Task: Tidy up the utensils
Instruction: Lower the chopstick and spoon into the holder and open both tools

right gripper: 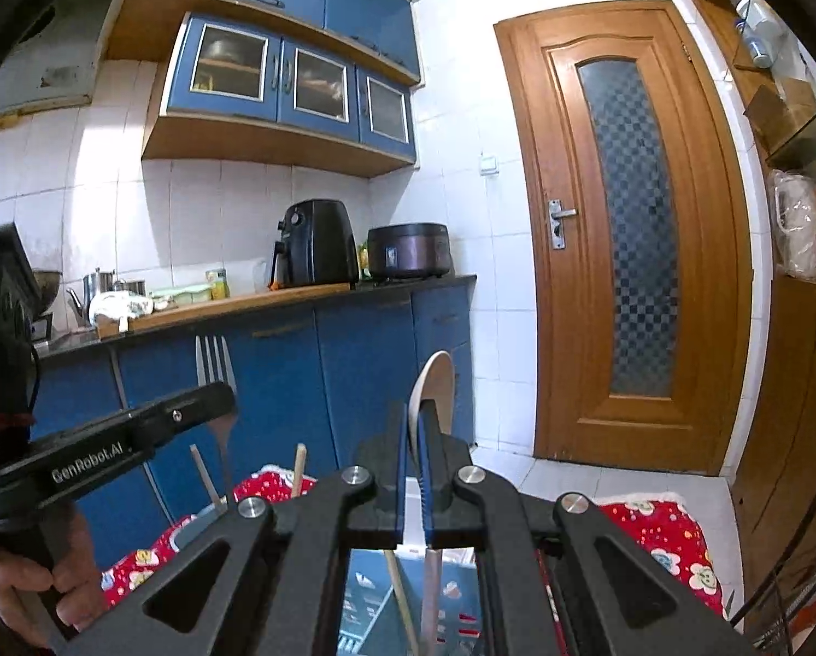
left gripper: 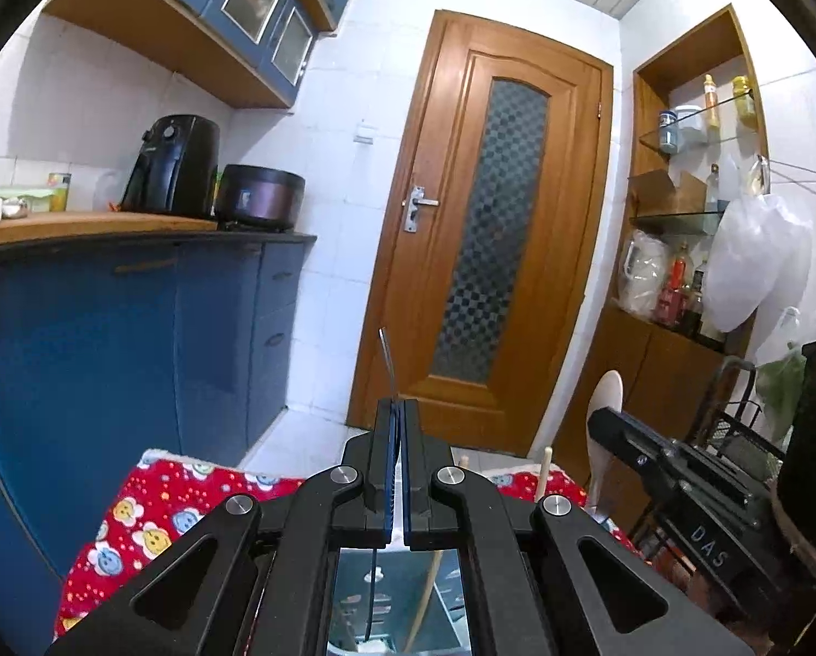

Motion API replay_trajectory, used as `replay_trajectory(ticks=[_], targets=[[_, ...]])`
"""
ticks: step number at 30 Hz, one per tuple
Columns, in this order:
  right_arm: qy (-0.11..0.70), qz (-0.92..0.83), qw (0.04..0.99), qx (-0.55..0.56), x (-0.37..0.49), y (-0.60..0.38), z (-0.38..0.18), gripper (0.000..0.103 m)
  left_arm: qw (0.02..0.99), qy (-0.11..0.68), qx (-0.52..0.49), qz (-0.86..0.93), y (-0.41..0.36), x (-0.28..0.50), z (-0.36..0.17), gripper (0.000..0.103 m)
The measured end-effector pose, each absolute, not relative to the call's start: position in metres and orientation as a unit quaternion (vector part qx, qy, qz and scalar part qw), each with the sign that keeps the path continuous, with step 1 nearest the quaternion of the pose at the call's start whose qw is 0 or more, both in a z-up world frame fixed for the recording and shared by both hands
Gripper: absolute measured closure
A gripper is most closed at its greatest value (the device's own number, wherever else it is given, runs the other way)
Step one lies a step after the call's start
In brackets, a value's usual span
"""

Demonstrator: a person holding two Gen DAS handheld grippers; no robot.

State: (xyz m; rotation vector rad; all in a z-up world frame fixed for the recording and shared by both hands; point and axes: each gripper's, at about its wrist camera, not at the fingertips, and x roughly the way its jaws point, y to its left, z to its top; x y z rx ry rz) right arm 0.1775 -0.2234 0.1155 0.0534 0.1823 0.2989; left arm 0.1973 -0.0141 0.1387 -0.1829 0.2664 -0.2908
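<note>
Two grippers stood above a red patterned cloth (left gripper: 151, 514) before the wooden door (left gripper: 495, 229). Only the right wrist view showed the metal fork (right gripper: 215, 366) face-on, clamped in the closed left gripper (left gripper: 398, 410); the left view caught it edge-on. The right gripper (right gripper: 420, 426) was closed on a wooden spoon (right gripper: 435, 382). Blue cabinets (right gripper: 298, 372) stood close on the left, with bare floor ahead.

Each wrist camera sits low behind its own fingers, facing nearly level across the kitchen. The left view looks at the wooden door (left gripper: 484, 229); the right view faces further left. Both share the door, blue counter (right gripper: 298, 295) and red cloth (left gripper: 151, 519).
</note>
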Motion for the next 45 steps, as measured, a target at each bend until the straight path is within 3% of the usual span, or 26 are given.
replay_trajectory(ticks=[11,13,15,16,29,45], targets=[[0.128,0.169,0.976,0.046,0.175,-0.227,0.101,0.096,0.972,0.157,-0.086,-0.153,-0.016,0.196,0.124,0.102],[0.130,0.175,0.974,0.057,0.174,-0.228,0.101,0.090,0.971,0.161,-0.088,-0.156,-0.016,0.197,0.123,0.102],[0.132,0.181,0.972,0.071,0.174,-0.230,0.102,0.077,0.969,0.167,-0.088,-0.162,-0.016,0.197,0.123,0.099],[0.133,0.183,0.971,0.076,0.174,-0.231,0.102,0.076,0.968,0.171,-0.088,-0.163,-0.016,0.197,0.123,0.099],[0.113,0.188,0.971,0.098,0.143,-0.234,0.125,0.072,0.966,0.174,-0.086,-0.169,-0.013,0.177,0.142,0.097],[0.146,0.185,0.966,0.104,0.092,-0.231,0.135,0.072,0.962,0.199,-0.068,-0.172,-0.007,0.124,0.155,0.097]])
